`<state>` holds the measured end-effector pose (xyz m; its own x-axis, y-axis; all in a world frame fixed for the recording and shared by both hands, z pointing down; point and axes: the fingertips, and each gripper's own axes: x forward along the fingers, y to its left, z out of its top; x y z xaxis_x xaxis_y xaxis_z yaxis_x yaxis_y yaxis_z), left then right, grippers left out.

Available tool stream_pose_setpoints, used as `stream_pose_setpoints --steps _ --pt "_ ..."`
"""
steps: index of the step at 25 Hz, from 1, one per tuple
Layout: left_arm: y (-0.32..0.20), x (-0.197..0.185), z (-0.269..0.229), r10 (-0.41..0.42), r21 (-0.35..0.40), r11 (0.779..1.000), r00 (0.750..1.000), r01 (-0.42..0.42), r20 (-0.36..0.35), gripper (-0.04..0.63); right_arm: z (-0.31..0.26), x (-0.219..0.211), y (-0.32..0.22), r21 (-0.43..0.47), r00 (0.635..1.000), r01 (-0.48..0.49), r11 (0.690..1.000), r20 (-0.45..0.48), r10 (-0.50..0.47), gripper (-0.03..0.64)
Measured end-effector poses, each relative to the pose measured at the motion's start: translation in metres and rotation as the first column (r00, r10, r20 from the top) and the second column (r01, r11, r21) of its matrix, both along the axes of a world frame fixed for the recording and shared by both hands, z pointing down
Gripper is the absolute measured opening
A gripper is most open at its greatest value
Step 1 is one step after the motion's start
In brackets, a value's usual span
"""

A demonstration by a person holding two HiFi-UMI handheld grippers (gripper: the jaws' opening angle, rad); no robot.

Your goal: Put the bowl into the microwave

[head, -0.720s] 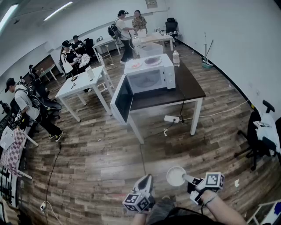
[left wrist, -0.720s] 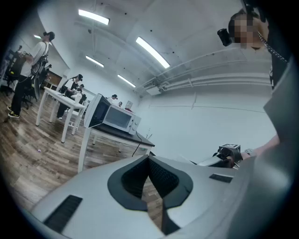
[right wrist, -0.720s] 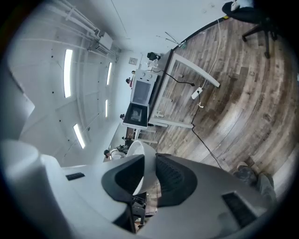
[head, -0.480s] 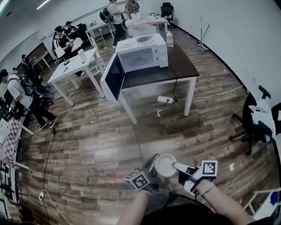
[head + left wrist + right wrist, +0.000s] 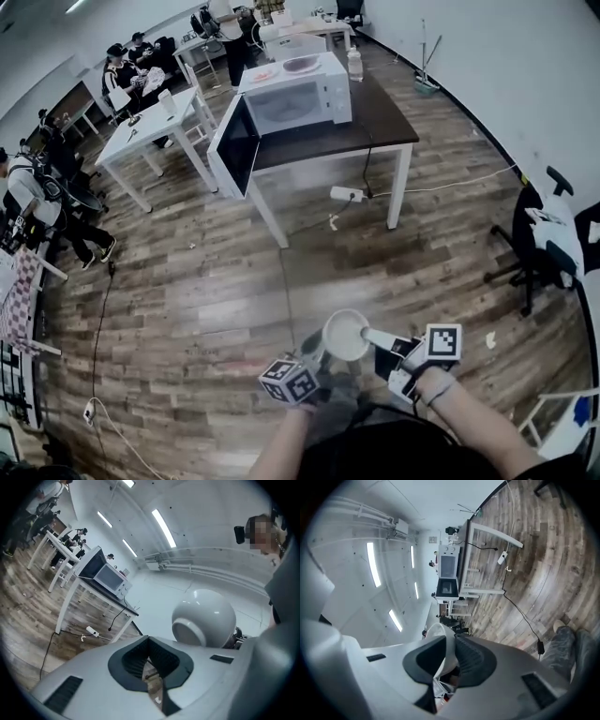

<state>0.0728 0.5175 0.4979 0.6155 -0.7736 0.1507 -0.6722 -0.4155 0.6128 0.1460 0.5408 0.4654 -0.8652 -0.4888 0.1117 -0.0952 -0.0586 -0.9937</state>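
In the head view a white bowl (image 5: 345, 335) hangs low over the wooden floor, with my right gripper (image 5: 368, 337) shut on its right rim. The right gripper view shows the bowl's rim (image 5: 443, 637) pinched between the dark pads (image 5: 469, 654). My left gripper (image 5: 314, 347) is just left of the bowl, jaws shut and empty; whether it touches I cannot tell. Its own view shows the bowl's underside (image 5: 204, 618) beyond the closed tips. The white microwave (image 5: 295, 94) stands on a dark table (image 5: 380, 117) ahead, its door (image 5: 234, 145) swung open to the left.
A bottle (image 5: 354, 64) stands by the microwave and plates (image 5: 302, 64) lie on top of it. A power strip (image 5: 345, 194) and cables lie under the table. White tables (image 5: 155, 127) and several people are at the back left. An office chair (image 5: 539, 248) is at the right.
The bowl and both grippers have risen in the head view. The left gripper has come in close beside the bowl. The microwave table has shifted up and left in the view.
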Motion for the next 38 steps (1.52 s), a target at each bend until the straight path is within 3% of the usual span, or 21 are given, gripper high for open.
stream_pose_setpoints --steps 11,17,23,38 --pt "-0.063 -0.035 -0.003 0.028 0.096 0.994 0.974 -0.051 0.225 0.002 0.003 -0.021 -0.074 -0.024 0.998 -0.066 0.998 -0.002 0.066 0.064" --pt "-0.114 -0.058 0.006 0.016 0.11 0.993 0.952 -0.052 0.307 0.002 0.01 -0.035 -0.126 -0.019 0.991 -0.13 0.991 -0.038 0.129 0.064" --pt "-0.154 -0.081 0.009 -0.035 0.103 0.995 0.947 0.003 0.319 0.002 0.015 -0.061 -0.166 -0.037 0.986 -0.161 0.986 -0.047 0.16 0.064" --pt "-0.243 -0.111 0.011 -0.114 0.076 0.992 0.956 0.097 0.271 0.002 0.019 -0.088 -0.26 -0.071 0.992 -0.117 0.991 -0.048 0.114 0.064"
